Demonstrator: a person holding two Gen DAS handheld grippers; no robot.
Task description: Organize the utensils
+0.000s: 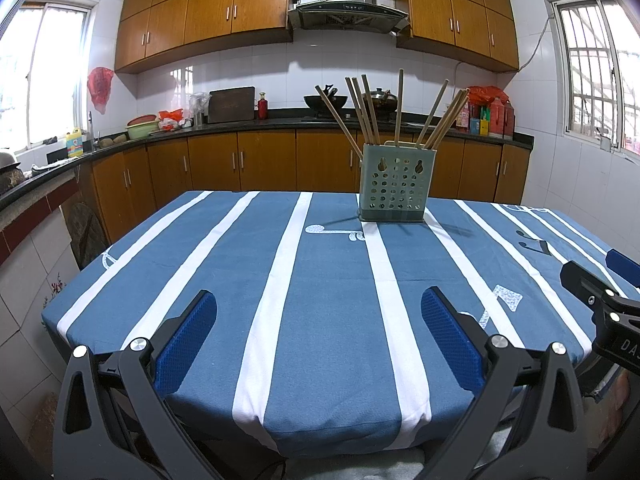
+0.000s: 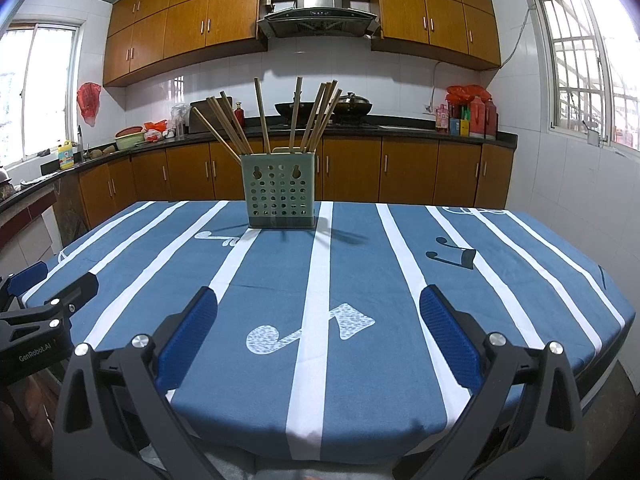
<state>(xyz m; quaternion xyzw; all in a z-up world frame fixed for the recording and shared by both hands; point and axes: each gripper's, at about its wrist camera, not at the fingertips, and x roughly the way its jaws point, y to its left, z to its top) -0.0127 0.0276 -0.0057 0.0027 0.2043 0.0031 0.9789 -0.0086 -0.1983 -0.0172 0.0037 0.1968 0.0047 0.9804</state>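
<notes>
A pale green perforated utensil holder [image 1: 394,181] is seen standing upright at the far part of the counter [image 1: 208,264], on a blue tablecloth [image 1: 332,320] crossed by white stripes and printed with music notes. Wooden chopsticks [image 1: 370,110] are held in it, fanned out to either side with their upper ends well above the rim; about ten can be counted, though the exact number cannot be told. A faint shadow is cast on the cloth just in front of the holder.

The left hand-held gripper [image 1: 318,332] is held over the near edge of the counter, its blue-padded fingers [image 1: 186,344] spread wide with nothing between them. The right hand-held gripper [image 2: 318,332] is likewise spread wide and empty, above the near edge, with a pale music note on the cloth visible between its fingers [image 2: 450,338]. Both are well apart from the holder, which is seen slightly right of centre in the left wrist view and slightly left of centre in the right wrist view. Part of each hand-held gripper is caught at the edge of the other's view.

Behind the counter, brown wooden cabinets [image 2: 352,172], a dark worktop with a wok [image 2: 304,109], and a steel range hood [image 2: 318,6] are seen.
</notes>
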